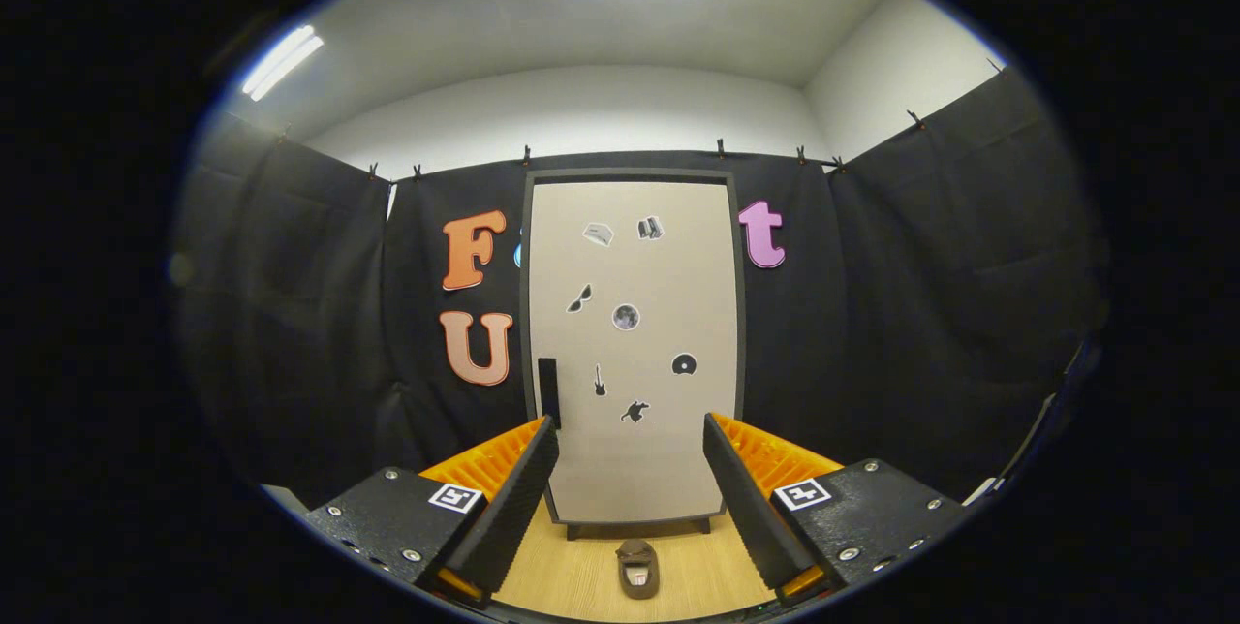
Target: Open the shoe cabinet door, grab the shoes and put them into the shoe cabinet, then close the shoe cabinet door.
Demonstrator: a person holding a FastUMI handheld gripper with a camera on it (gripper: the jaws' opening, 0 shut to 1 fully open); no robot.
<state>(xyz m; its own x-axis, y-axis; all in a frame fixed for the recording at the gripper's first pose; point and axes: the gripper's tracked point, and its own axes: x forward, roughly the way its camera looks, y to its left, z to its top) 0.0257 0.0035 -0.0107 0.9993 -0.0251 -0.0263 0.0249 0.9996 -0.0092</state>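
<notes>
The gripper [631, 469] is spread wide, its two fingers [511, 498] well apart and holding nothing. Between them, lower down on the wooden floor [581, 576], lies a single brown shoe [637, 568] — clear of both fingers, touching neither. Beyond the shoe stands the shoe cabinet [635, 353], upright against the black cloth wall, its pale door [668, 459] shut within a dark frame. A dark vertical handle [548, 390] sits at the door's left edge; small stickers [626, 317] are scattered across the panel — details too small to identify.
</notes>
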